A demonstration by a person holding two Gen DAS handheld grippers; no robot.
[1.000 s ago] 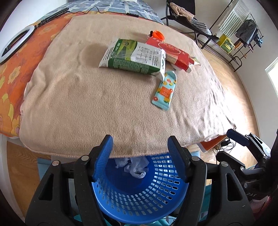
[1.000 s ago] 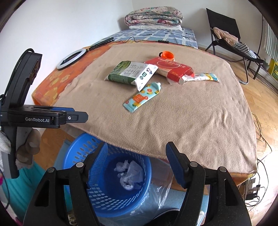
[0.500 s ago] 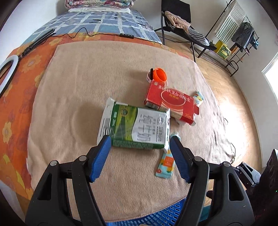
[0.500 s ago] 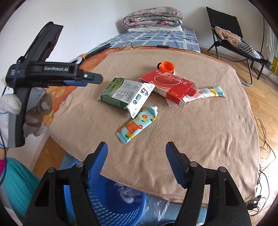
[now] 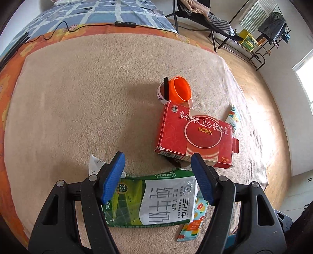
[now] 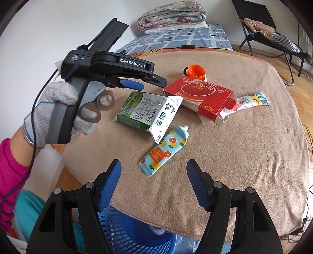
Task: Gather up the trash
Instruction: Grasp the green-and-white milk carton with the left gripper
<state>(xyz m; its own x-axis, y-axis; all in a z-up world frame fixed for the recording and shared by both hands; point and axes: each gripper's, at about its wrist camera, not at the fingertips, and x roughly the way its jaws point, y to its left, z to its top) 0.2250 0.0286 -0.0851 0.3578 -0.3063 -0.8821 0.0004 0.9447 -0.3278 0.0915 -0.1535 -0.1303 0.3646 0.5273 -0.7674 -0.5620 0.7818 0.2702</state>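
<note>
On the tan blanket lie a green milk carton [image 5: 154,197] [image 6: 150,113], a red box [image 5: 197,134] [image 6: 201,93], a citrus-print pouch [image 6: 164,151] [image 5: 193,220], a second pouch [image 6: 252,100] and an orange cap on a tape roll [image 5: 179,89] [image 6: 195,71]. My left gripper [image 5: 158,172] [image 6: 137,83] is open and hovers just above the milk carton. My right gripper [image 6: 153,175] is open and empty, above the blanket's near edge, short of the citrus pouch. A blue basket [image 6: 137,230] with crumpled trash sits below the edge.
Orange floral sheet [image 5: 7,82] and blue checked bedding [image 5: 97,11] lie beyond the blanket, with a black cable [image 5: 125,23]. Folded quilts [image 6: 172,17] are stacked at the far end. A folding chair [image 6: 264,29] and a drying rack [image 5: 270,25] stand on the wood floor.
Both grippers rose from the basket and moved forward over the blanket. The left gripper has come over the milk carton; the right one nears the citrus pouch. Both stay open.
</note>
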